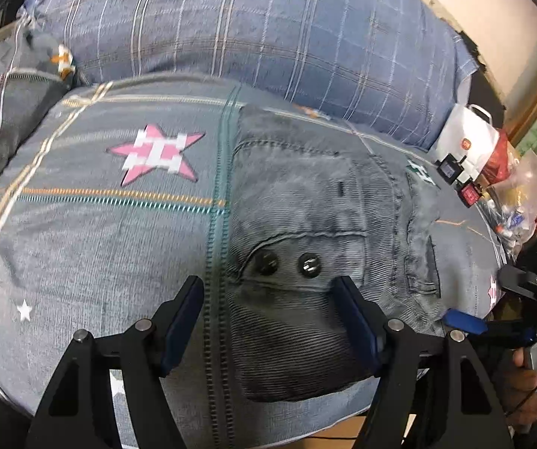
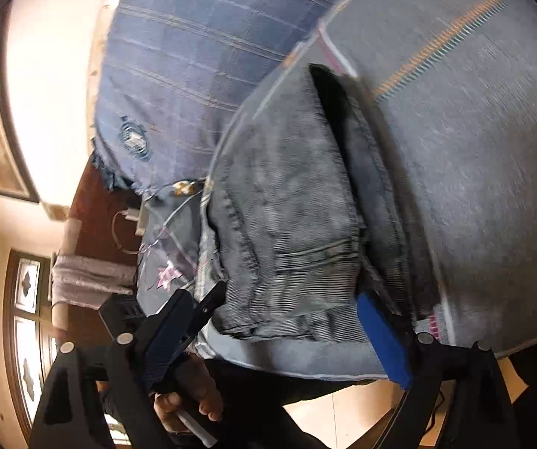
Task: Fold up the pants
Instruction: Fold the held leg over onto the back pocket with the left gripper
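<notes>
Grey-blue denim pants (image 1: pixel 317 247) lie folded into a compact bundle on a bed, with two dark buttons and a pocket facing up. My left gripper (image 1: pixel 268 321) is open, its fingers straddling the bundle's near left edge just above the cloth. My right gripper (image 2: pixel 279 333) is open at the bundle's near end (image 2: pixel 287 232), its blue-padded fingers either side of the layered edge. The right gripper also shows in the left wrist view (image 1: pixel 467 321) at the right edge of the pants.
The bed sheet (image 1: pixel 92 232) is grey with pink star prints. A blue plaid pillow (image 1: pixel 268 30) lies behind. A white bag (image 1: pixel 467 142), plastic bags and small devices sit at the bed's right. The bed's front edge is close below both grippers.
</notes>
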The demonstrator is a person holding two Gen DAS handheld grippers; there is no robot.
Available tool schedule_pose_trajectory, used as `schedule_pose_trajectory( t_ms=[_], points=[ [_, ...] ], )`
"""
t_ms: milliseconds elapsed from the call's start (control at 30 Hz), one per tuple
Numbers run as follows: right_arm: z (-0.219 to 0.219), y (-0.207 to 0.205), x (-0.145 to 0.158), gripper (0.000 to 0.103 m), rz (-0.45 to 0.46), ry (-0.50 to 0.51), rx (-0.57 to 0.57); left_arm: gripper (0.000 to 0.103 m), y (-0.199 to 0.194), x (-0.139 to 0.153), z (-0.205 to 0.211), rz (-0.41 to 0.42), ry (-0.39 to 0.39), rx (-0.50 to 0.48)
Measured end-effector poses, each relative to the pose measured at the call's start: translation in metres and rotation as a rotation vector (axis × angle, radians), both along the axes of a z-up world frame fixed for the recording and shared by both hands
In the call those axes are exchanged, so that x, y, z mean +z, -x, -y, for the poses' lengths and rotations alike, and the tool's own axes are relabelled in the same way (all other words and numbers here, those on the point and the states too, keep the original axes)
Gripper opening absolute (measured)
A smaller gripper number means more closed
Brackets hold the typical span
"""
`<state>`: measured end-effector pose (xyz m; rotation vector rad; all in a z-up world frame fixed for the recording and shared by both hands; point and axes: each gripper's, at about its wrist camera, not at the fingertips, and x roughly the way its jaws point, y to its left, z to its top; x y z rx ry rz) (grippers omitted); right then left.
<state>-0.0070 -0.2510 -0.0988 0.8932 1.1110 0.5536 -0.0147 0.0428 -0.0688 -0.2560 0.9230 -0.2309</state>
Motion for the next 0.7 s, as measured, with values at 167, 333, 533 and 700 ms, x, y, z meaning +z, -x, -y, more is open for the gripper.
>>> schedule_pose_trajectory(
  t_ms=[167,333,533,700],
  points=[
    [0.001,-0.008,-0.027,0.089,-0.110,0.004,-0.041,0.074,-0.003,-0.012,0.002,-0.031,-0.019,-0.001],
    [-0.002,-0.008,-0.024,0.079,-0.136,0.077,-0.072,0.077,-0.005,-0.010,-0.003,-0.033,-0.011,0.005],
    [-0.033,-0.023,-0.019,0.021,-0.138,0.225,-0.007,0.082,-0.014,-0.013,-0.002,-0.022,-0.052,0.010],
    [-0.059,-0.016,0.024,0.015,0.012,0.430,0.062,0.082,-0.006,0.011,-0.001,0.030,-0.090,0.024]
  ],
)
